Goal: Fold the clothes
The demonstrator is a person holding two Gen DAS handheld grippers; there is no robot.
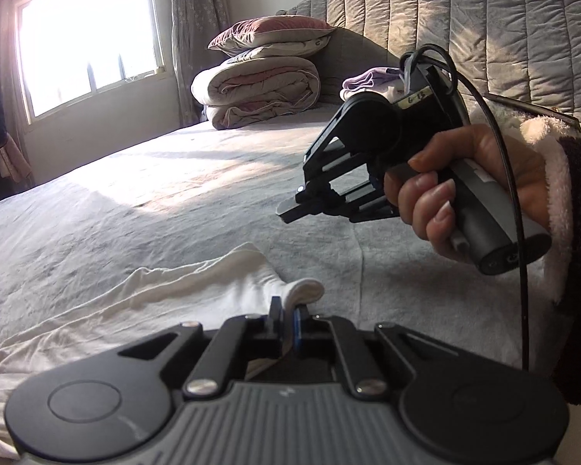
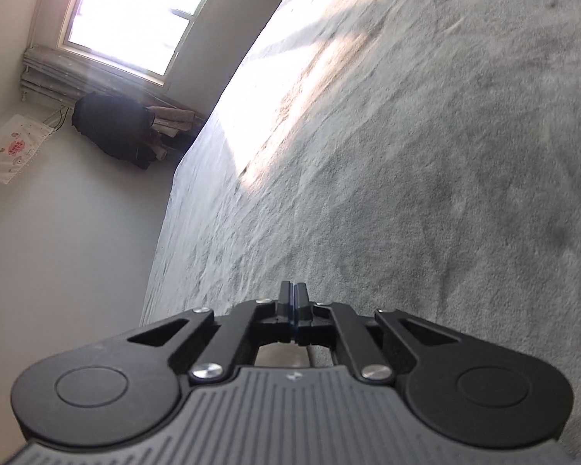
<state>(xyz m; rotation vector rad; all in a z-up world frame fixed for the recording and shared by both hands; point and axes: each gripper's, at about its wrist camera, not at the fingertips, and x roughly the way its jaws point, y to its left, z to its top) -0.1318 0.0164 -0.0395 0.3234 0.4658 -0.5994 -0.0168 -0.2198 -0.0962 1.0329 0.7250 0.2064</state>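
Right claw is pinched together with nothing in it, hanging over the grey bed. Bright window past the bed's far edge, and a dark bundle below it.

**Two wrist views over one bed**

The left wrist camera is sitting low and close over the bed, facing the headboard and window. The right wrist camera is hovering higher, rolled sideways, looking along the bed toward the same window

A garment lies on the bed, folded bedding stacked behind by the headboard.
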